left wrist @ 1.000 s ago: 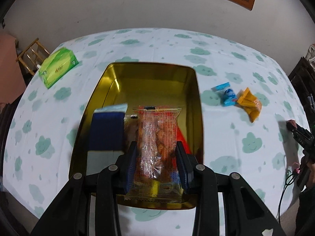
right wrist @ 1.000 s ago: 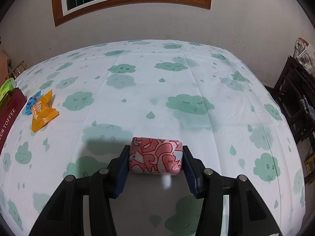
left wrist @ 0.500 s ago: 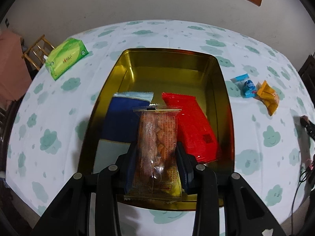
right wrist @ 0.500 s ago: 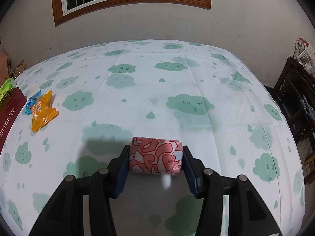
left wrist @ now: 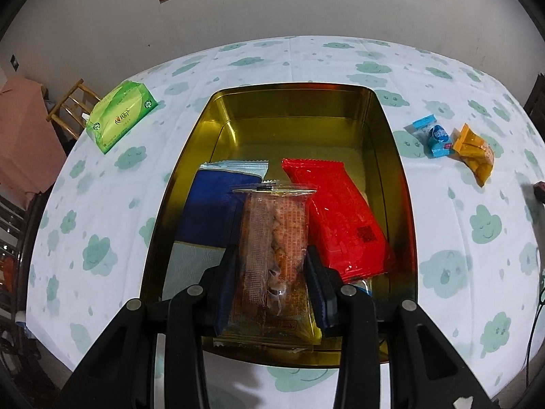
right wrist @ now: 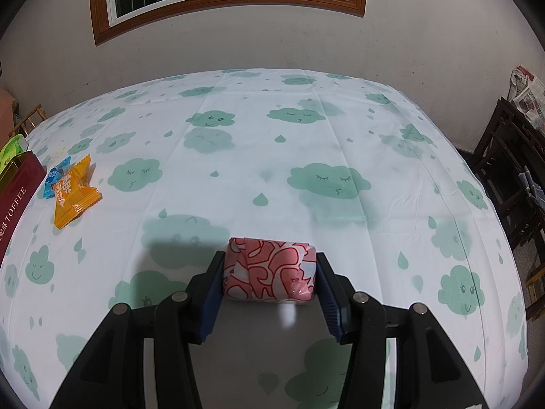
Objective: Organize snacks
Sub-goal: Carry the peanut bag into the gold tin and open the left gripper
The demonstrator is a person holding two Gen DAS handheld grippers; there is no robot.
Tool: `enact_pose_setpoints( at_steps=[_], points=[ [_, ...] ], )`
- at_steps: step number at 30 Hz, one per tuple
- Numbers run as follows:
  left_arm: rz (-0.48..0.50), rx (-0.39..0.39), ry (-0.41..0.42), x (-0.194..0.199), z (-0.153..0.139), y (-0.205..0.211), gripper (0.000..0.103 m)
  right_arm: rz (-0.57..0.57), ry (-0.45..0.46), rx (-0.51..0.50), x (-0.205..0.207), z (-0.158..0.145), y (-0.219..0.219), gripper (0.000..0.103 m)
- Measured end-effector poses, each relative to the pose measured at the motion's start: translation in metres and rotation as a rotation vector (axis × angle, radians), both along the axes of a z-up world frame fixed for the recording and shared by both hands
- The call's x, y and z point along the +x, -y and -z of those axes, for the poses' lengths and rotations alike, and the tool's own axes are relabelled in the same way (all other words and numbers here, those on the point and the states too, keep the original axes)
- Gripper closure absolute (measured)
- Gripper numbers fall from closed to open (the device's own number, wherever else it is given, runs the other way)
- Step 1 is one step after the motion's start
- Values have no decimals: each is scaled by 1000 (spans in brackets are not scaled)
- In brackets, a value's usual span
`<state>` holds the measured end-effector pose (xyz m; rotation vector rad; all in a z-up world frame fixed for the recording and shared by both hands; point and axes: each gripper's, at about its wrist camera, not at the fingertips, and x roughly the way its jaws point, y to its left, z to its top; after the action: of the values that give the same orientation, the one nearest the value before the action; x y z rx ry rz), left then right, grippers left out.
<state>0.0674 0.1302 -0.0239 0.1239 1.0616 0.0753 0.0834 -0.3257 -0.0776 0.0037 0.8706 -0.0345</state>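
A gold tin (left wrist: 293, 109) lies open on the cloud-print tablecloth. Inside it lie a blue packet (left wrist: 214, 211) and a red packet (left wrist: 337, 214) side by side. My left gripper (left wrist: 271, 252) hovers over the tin's near end with a clear packet of brown snacks (left wrist: 272, 225) upright between its pads. Its jaws are opening, though the pads still touch the packet. In the right wrist view my right gripper (right wrist: 269, 266) is shut on a pink patterned packet (right wrist: 269, 272), low over the tablecloth.
A small blue candy (left wrist: 432, 136) and an orange packet (left wrist: 475, 156) lie right of the tin. A green tissue pack (left wrist: 121, 116) sits at its far left. The tin's dark red side (right wrist: 13, 201) shows at the right view's left edge. Dark chairs (right wrist: 504, 170) stand past the table's right edge.
The left gripper has drawn back and tilted over the tin, bringing the red packet into full view; the clear packet stays between its pads. The right gripper has not moved.
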Motion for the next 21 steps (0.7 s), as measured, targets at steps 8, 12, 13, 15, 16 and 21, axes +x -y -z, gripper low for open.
enact_pose_setpoints(
  at_steps=[8, 12, 13, 15, 16, 21],
  points=[
    [9, -1, 2, -1, 0, 3, 64, 0, 0, 0, 0, 0, 0, 51],
    [1, 8, 6, -3, -1, 2, 59, 0, 0, 0, 0, 0, 1, 51],
    [0, 10, 8, -4, -2, 3, 59, 0, 0, 0, 0, 0, 1, 51],
    [1, 12, 14, -5, -4, 2, 57, 0, 0, -1, 0, 0, 0, 51],
    [-3, 17, 17, -6, -5, 2, 56, 0, 0, -1, 0, 0, 0, 51],
    [22, 40, 57, -11, -13, 7, 36, 1, 0, -2, 0, 0, 1, 51]
  ],
)
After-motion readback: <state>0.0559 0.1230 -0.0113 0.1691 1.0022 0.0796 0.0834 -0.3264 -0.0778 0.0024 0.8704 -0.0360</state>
